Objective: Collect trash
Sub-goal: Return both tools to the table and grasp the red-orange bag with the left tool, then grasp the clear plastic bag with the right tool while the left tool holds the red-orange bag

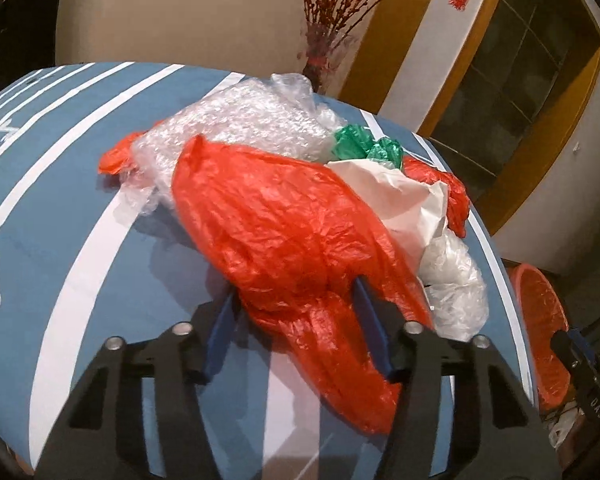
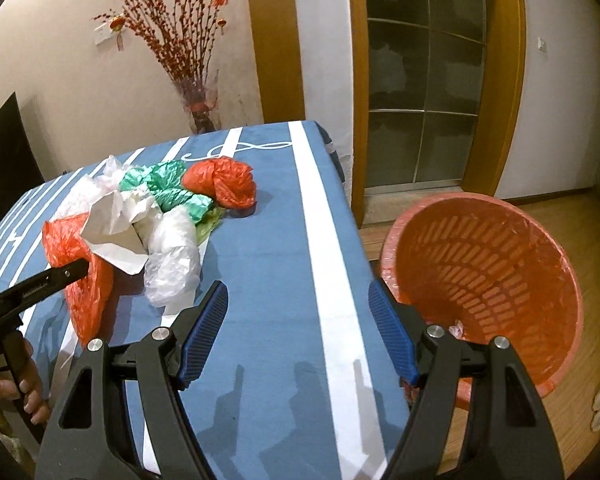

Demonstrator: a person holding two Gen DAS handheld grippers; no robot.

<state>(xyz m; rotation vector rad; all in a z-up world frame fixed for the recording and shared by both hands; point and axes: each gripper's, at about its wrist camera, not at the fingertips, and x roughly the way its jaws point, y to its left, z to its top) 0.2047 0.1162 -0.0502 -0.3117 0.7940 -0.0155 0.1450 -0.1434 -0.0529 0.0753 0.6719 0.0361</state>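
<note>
Red bag (image 1: 284, 232) betw. left fingers (image 1: 220, 336).

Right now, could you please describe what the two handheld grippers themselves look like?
Both look alike. The right gripper has black skeletal arms with triangular cutouts, round silver pivot pins, and blue ribbed pads on its fingers. The left gripper shows the same black frame, silver pins and blue pads. A bare hand grips its black handle; no sleeve shows.
</note>
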